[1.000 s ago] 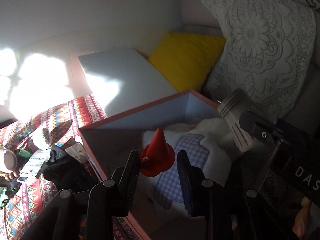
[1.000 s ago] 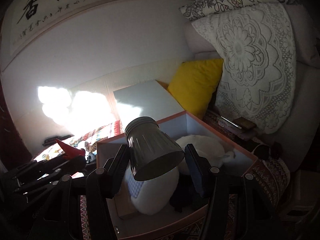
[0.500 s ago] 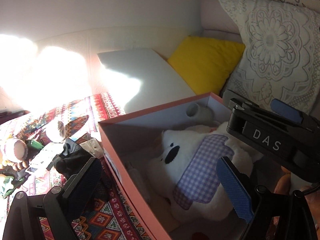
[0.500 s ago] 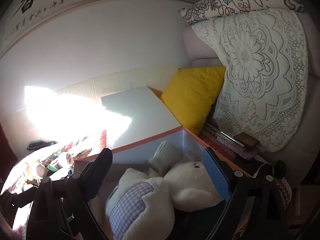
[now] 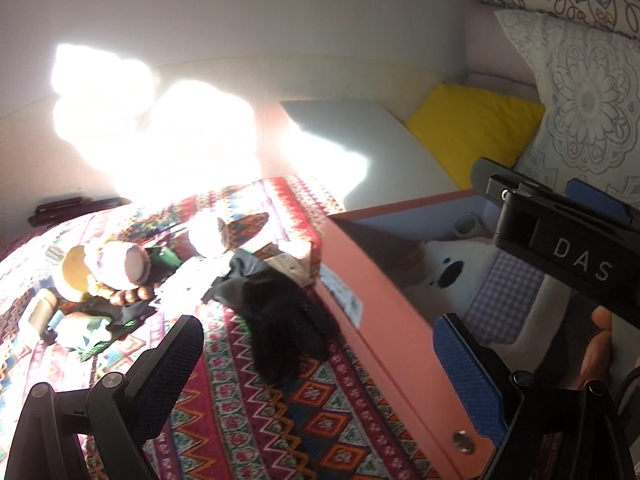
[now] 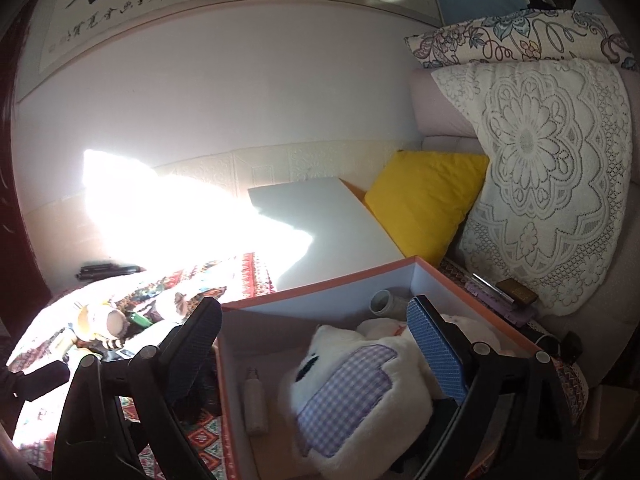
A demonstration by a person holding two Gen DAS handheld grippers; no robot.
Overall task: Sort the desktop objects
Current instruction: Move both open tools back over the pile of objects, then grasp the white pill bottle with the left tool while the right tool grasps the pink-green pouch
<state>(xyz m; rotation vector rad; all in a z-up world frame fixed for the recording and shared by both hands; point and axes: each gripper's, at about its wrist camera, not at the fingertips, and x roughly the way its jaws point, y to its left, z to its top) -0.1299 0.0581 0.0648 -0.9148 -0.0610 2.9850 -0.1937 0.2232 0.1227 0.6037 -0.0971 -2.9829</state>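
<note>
Left hand-held gripper [image 5: 320, 364]: jaws spread wide, nothing between the pads; they have just been opening. It hangs over the patterned cloth [image 5: 280, 412] on the desk, lower centre of the left wrist view, straddling the near wall of the orange box [image 5: 384, 320].

Right hand-held gripper [image 6: 316, 344]: jaws likewise wide and empty, also just opened. It sits above the box [image 6: 320, 286], lower centre of the right wrist view.

Box contents: white plush toy [image 6: 360, 392] with a lilac checked patch, filling the middle; grey cup-like cylinder [image 6: 386, 303] lying on its side in the far corner; small bottle [image 6: 255, 408] lying along the left inner wall.

Still on the cloth, left of the box: black glove [image 5: 280, 316] just beside the box wall; further left a cluster of small objects, including a string of wooden beads [image 5: 128, 294]. Strong sunlight washes out part of this cluster.

Yellow cushion [image 6: 424, 196] behind the box, upper right.
</note>
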